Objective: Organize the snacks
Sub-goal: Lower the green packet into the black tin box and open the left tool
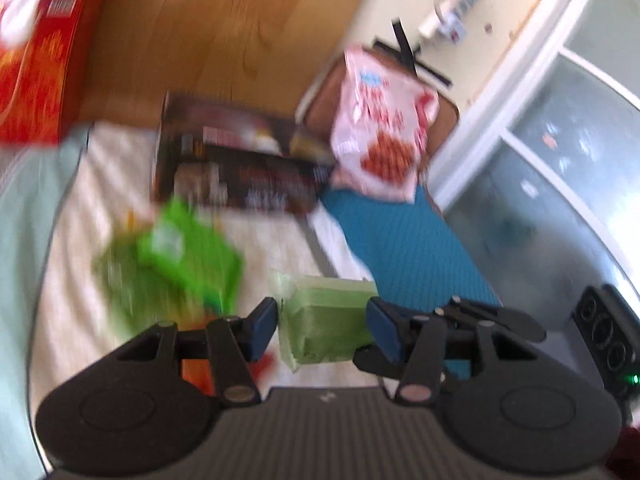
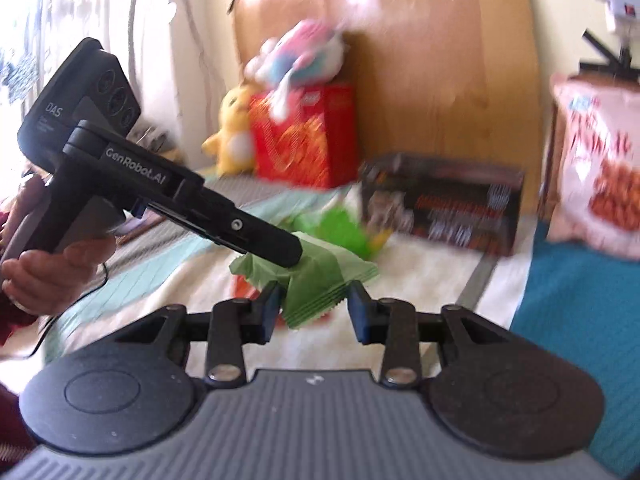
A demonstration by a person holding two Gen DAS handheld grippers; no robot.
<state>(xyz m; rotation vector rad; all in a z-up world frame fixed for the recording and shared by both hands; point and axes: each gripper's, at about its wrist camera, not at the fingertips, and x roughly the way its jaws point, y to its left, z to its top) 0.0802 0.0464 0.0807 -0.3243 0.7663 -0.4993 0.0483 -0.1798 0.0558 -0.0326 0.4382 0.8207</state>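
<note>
1. Two tools grip one stack of pale green packets (image 2: pixel 320 276) from opposite sides, above a bed (image 1: pixel 280 240) with a cream quilted cover; beside the cover runs a teal knitted blanket (image 1: pixel 400 240).
2. Behind stands a wooden headboard (image 1: pixel 208 20), smooth and glossy. Against it lean a red carton (image 2: pixel 308 136), stiff and flat-sided, and a black box (image 1: pixel 240 160) with printed panels, both rigid cardboard.
3. A pink-and-white snack bag (image 1: pixel 380 120) rests upright at the bed's far corner; it looks puffy and crinkly, likely to tip if brushed.
4. A bright green pouch (image 1: pixel 188 256) lies loose on the cover, soft film, badly blurred.
5. The left tool (image 1: pixel 322 324) is narrowed onto the stack, its blue pads pressing the packets' flat sides. In the right wrist view its black finger (image 2: pixel 276 244) lies over the stack's top.
6. The right tool (image 2: pixel 314 308) is also narrowed; its left pad touches the serrated edges, while the right pad seems just off them, so I cannot be sure both press.
7. Risks, as I judge them: the packets are thin, slick foil, stacked loosely, so one could slide out and drop onto the bed. If the two hands drift apart or twist unevenly, the stack may fan or tear at its crimped seams.
</note>
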